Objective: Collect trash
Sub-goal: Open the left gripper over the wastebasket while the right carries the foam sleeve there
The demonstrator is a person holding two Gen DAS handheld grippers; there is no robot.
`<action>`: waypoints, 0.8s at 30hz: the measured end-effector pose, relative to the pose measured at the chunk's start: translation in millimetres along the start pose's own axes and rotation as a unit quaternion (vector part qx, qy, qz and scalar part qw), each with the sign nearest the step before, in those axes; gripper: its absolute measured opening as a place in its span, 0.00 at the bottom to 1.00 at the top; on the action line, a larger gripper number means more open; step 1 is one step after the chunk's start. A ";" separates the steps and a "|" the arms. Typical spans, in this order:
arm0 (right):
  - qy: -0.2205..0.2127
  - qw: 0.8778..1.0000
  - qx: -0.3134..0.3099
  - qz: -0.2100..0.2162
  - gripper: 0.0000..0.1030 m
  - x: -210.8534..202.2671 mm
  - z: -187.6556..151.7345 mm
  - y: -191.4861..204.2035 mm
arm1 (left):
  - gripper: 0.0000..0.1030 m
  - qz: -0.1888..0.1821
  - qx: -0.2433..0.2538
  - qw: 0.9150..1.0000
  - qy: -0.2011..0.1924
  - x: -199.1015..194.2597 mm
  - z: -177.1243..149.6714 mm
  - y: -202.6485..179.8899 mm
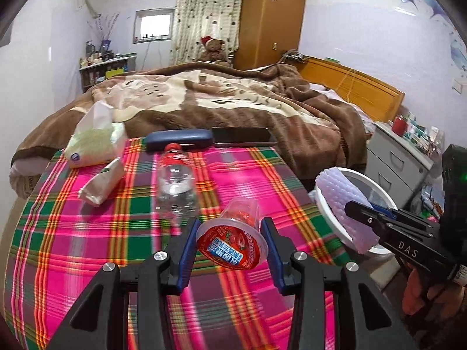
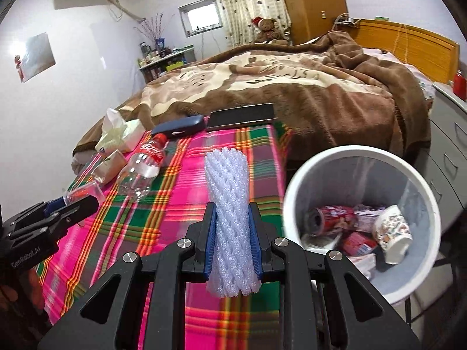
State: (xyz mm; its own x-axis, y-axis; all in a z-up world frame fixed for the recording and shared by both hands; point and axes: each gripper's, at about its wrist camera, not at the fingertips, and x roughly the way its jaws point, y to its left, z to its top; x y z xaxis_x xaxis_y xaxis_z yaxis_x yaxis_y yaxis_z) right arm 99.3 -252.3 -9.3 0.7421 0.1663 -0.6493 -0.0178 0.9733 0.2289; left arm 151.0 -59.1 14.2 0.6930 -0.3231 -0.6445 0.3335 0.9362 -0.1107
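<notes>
My left gripper (image 1: 230, 233) is shut on a clear plastic cup with a red foil lid (image 1: 233, 242), held above the plaid cloth; it also shows at the left of the right wrist view (image 2: 73, 201). My right gripper (image 2: 230, 227) is shut on a white foam fruit net (image 2: 227, 204), upright between the blue pads, just left of the white trash bin (image 2: 294, 192). The bin holds a can, a paper cup and wrappers. An empty clear bottle with a red cap (image 1: 175, 183) lies on the cloth, beside a crumpled paper wrapper (image 1: 102, 183).
A tissue pack (image 1: 93, 143), a dark blue case (image 1: 178, 140) and a black phone (image 1: 242, 137) lie at the far edge of the plaid table (image 1: 73, 248). A bed with a brown blanket (image 1: 233, 96) is behind. Grey drawers (image 1: 400, 163) stand at right.
</notes>
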 end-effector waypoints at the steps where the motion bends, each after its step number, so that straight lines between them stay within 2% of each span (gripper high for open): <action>1: -0.002 1.000 0.002 -0.003 0.21 -2.5 -0.1 -3.6 | 0.42 -0.004 0.005 1.000 0.000 0.4 0.3 -6.6; 12: -0.017 0.998 0.037 -0.043 0.21 -28.3 -4.8 -51.9 | 0.42 -0.054 0.048 0.997 -0.001 9.1 6.3 -77.1; 24: -0.021 0.993 0.072 -0.089 0.21 -40.1 -8.0 -99.3 | 0.42 -0.109 0.095 0.989 0.013 36.6 14.2 -153.8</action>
State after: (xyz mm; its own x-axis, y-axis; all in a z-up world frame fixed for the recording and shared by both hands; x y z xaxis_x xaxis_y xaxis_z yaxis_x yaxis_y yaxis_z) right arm 65.9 -354.4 -11.8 0.7521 -0.0164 -0.6589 0.2101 0.9535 0.2160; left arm 134.2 -216.8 18.5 0.5759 -0.5076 -0.6408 0.5887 0.8014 -0.1058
